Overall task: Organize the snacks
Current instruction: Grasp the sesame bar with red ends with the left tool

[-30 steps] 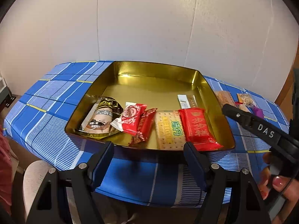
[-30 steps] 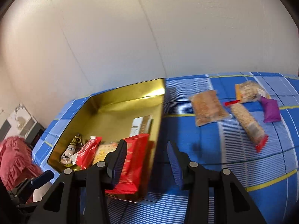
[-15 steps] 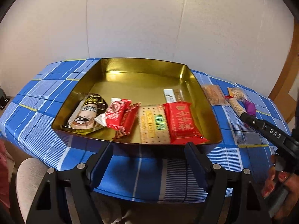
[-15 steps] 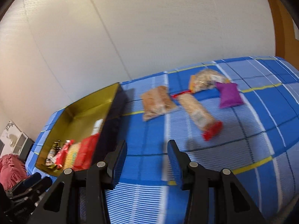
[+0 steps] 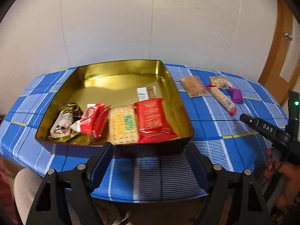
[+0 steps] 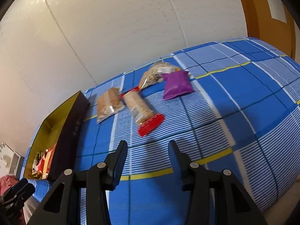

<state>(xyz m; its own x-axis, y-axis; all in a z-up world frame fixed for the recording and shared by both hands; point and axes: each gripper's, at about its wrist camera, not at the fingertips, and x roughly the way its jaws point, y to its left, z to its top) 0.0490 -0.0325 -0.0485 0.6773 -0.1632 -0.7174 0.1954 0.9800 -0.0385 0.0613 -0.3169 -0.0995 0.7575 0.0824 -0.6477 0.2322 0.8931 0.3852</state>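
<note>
On the blue checked tablecloth [image 6: 234, 97], open cloth lies between the right gripper [image 6: 148, 150] and 4 loose snacks: a tan packet [image 6: 108, 105], a long cracker pack [image 6: 140, 110], a clear mixed bag [image 6: 157, 73] and a purple pouch [image 6: 176, 84]. The gold tin [image 5: 174, 93] holds 6 more at its near edge. Both the right and left gripper [image 5: 150, 159] gape wide, empty. Since 1 second ago the right one has swung off the tin toward the loose snacks.
</note>
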